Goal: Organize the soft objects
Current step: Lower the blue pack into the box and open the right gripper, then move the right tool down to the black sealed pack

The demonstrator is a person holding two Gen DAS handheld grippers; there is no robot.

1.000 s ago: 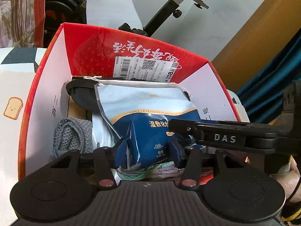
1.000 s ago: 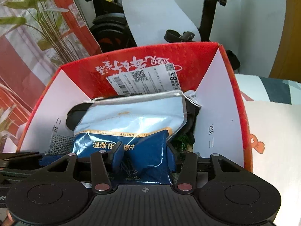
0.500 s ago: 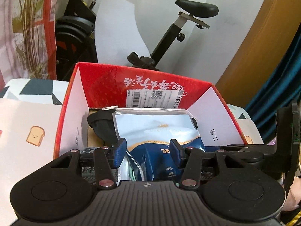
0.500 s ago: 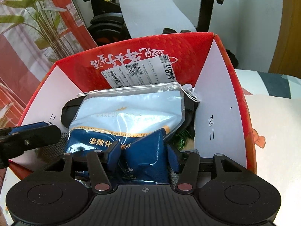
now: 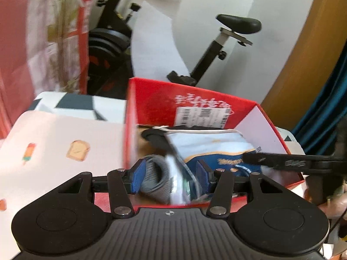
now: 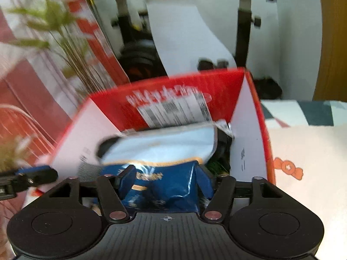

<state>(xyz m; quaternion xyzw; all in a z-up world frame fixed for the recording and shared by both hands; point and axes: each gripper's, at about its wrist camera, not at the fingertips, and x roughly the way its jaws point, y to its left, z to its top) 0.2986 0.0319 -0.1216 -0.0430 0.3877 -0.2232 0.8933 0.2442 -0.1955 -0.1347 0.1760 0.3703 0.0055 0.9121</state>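
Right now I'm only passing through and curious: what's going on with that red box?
A person is packing soft things into the red box with two hand-held grippers. A blue and white pouch lies on top inside, over a grey knitted item and something black. The right hand-held gripper has just been opening, its pads either side of the pouch's blue end. The left hand-held gripper hangs open over the box's near edge, holding nothing.
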